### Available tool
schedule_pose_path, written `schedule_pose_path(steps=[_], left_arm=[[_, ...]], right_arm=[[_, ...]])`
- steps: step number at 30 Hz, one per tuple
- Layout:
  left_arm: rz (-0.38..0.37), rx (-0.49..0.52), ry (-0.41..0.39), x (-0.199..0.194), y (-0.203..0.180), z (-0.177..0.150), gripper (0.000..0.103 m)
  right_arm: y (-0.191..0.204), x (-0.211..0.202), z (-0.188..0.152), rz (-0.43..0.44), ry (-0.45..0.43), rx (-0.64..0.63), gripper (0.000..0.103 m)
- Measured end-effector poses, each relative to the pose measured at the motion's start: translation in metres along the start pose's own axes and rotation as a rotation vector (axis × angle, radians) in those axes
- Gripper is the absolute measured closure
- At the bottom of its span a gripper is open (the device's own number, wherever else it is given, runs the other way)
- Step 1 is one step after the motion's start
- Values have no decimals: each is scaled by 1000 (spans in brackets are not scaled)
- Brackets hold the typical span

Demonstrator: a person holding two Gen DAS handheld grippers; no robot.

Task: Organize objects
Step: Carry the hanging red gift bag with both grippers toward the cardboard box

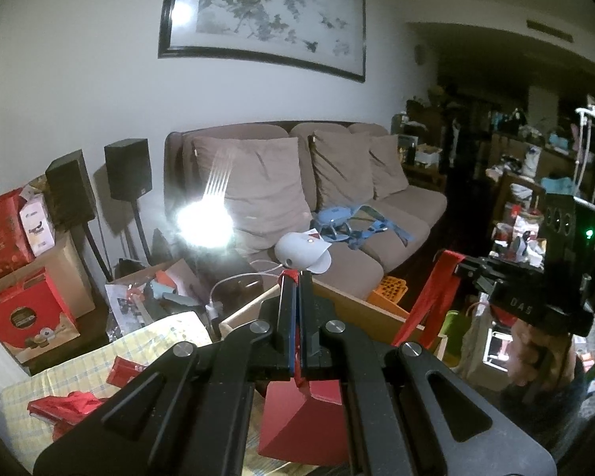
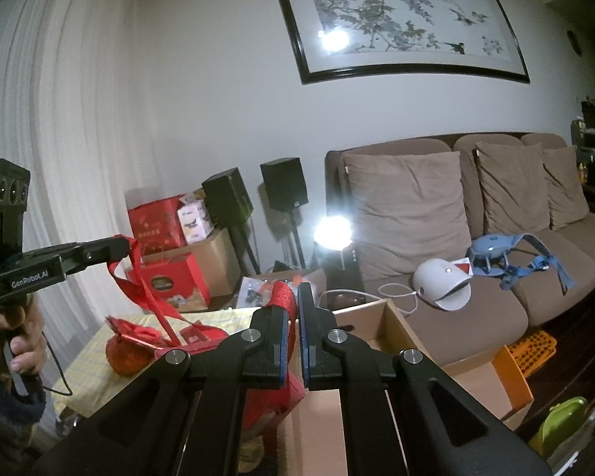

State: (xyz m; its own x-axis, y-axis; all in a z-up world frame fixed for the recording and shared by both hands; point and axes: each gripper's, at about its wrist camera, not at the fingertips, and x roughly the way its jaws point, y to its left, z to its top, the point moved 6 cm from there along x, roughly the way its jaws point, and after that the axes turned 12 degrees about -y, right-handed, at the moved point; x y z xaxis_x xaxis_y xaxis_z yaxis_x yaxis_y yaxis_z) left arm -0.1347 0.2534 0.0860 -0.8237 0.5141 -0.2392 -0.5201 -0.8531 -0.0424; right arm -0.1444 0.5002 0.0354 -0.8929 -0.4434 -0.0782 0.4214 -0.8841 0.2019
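- Ribbon, red (image 2: 154, 297): one end pinched in my left claw (image 2: 117, 254), the other in my right claw (image 2: 296, 293); it hangs slack between the two, above the cardboard box.
- Left claw, own view (image 1: 296, 277): jaws closed on a scrap of red at the tips.
- Right claw, seen from the left (image 1: 454, 263): closed, red ribbon (image 1: 428, 297) drooping from it.
- Cardboard box (image 2: 392, 317): open-topped, just below and ahead of my right claw; my landmark.
- Red gift box (image 1: 297, 416): beneath my left claw, left of the cardboard box.
- Tabletop, yellow checked cloth (image 2: 95, 341): left of the cardboard box, strewn with red wrappings (image 2: 139, 333).
- Sofa (image 2: 456, 277): behind the cardboard box, carrying a white rounded device (image 2: 440, 281) and a blue harness (image 2: 511, 258).
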Motion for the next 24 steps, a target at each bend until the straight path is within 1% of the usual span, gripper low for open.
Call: schedule_pose_path(steps=[24], left_arm=[[-61, -25, -21, 17, -24, 16, 102]], right_arm=[[-28, -16, 11, -56, -37, 33, 100]])
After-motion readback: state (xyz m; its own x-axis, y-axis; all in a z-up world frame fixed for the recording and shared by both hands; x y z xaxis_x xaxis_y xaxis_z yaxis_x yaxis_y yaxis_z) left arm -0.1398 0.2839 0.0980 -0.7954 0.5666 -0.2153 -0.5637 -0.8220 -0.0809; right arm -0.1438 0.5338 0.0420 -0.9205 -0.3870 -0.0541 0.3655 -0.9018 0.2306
